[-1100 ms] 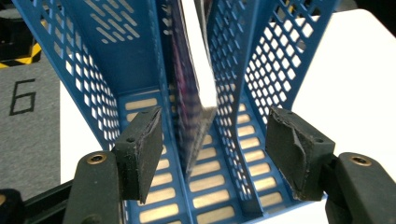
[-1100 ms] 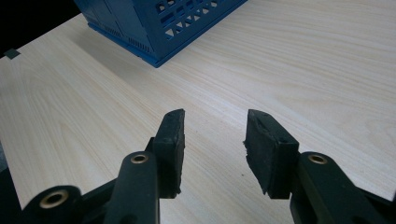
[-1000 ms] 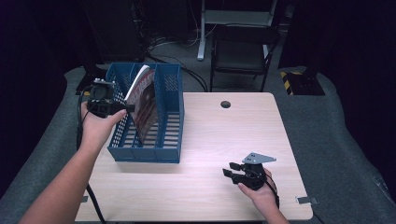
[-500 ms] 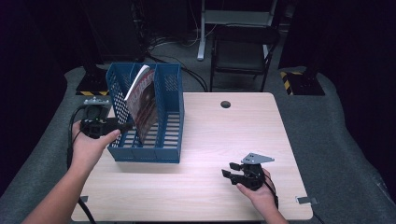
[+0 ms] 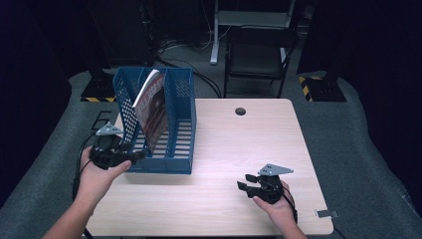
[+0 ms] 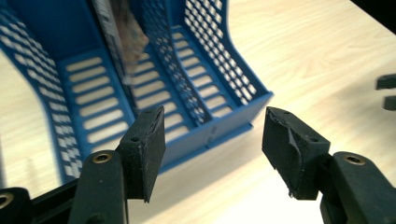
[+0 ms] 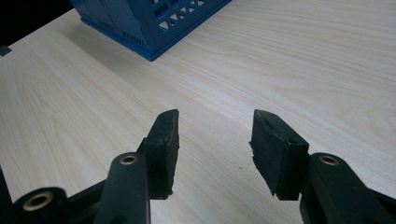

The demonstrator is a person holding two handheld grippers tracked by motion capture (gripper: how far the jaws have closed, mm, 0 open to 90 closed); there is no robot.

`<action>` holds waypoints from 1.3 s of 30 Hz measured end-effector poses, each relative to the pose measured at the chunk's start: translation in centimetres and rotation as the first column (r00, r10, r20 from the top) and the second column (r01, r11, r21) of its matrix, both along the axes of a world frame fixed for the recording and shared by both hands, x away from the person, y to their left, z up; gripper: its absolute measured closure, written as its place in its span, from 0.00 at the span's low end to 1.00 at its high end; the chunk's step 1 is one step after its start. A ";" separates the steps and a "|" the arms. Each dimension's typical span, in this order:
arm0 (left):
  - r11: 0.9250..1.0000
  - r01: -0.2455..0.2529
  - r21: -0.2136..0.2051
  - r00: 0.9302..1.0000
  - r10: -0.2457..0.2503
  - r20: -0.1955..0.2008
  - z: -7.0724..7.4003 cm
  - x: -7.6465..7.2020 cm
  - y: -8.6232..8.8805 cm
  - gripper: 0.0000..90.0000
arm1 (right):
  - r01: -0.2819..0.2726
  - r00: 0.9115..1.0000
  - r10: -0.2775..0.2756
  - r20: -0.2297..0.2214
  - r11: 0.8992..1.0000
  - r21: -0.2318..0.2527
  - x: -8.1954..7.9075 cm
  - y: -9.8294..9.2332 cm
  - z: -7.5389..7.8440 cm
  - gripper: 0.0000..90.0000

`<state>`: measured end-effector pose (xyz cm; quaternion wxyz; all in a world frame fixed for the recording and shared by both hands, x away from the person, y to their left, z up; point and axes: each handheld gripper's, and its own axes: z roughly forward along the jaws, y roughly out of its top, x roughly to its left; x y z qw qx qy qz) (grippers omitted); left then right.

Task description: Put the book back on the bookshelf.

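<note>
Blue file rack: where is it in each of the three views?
High view: blue file rack stands left of centre on the table, a magazine leaning inside.
Left gripper view: the rack spans upper left to centre, beyond the open jaws, with the magazine at top.
Right gripper view: a rack corner at the top edge, left of centre.
Shared landmark: the rack's low blue front lip on light wood.

Tilted magazine (image 5: 152, 107) in blue rack (image 5: 179, 124)
</note>
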<state>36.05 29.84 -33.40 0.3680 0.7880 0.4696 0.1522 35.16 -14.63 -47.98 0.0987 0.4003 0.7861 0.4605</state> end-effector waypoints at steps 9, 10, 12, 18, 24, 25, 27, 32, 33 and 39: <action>0.997 0.066 -0.043 0.998 -0.066 -0.006 -2.3 -1.4 -2.1 0.48 | 0.001 1.000 -0.001 -0.001 1.000 -0.002 -0.1 0.0 -0.2 0.56; 0.996 0.081 -0.045 0.997 -0.082 -0.015 -2.6 -1.4 -2.3 0.49 | 0.006 1.000 -0.006 -0.005 1.000 0.000 -0.1 0.0 -0.2 0.56; 0.995 0.088 -0.053 0.996 -0.089 -0.015 -3.2 -1.5 -2.8 0.49 | 0.006 1.000 -0.006 -0.005 1.000 -0.001 -0.1 0.0 -0.2 0.56; 0.993 0.112 -0.046 0.993 -0.113 -0.015 -5.0 -1.6 -4.3 0.48 | 0.008 1.000 -0.008 -0.008 1.000 0.002 0.0 -0.1 -0.4 0.56; 0.986 0.157 -0.047 0.987 -0.158 -0.014 -6.3 -1.9 -5.6 0.47 | 0.012 1.000 -0.012 -0.009 1.000 -0.001 0.1 -0.2 -0.6 0.56; 0.984 0.170 -0.044 0.985 -0.171 -0.010 -6.4 -2.0 -5.9 0.47 | 0.007 1.000 -0.008 -0.010 1.000 -0.003 0.2 -0.2 -0.6 0.56; 0.979 0.199 -0.034 0.980 -0.199 -0.008 -6.8 -2.1 -6.5 0.46 | 0.007 1.000 -0.007 -0.008 1.000 -0.003 0.2 -0.2 -0.6 0.56; 0.973 0.227 -0.040 0.974 -0.227 0.001 -7.8 -2.4 -8.2 0.45 | 0.011 1.000 -0.011 -0.008 1.000 -0.004 0.2 -0.3 -0.6 0.56; 0.971 0.234 -0.043 0.972 -0.234 0.001 -8.1 -2.3 -8.5 0.45 | 0.012 1.000 -0.012 -0.006 1.000 -0.004 0.2 -0.3 -0.6 0.56; 0.963 0.265 -0.055 0.964 -0.265 0.007 -9.4 -2.4 -10.3 0.43 | 0.019 1.000 -0.019 0.011 1.000 0.000 0.1 -0.4 -0.3 0.55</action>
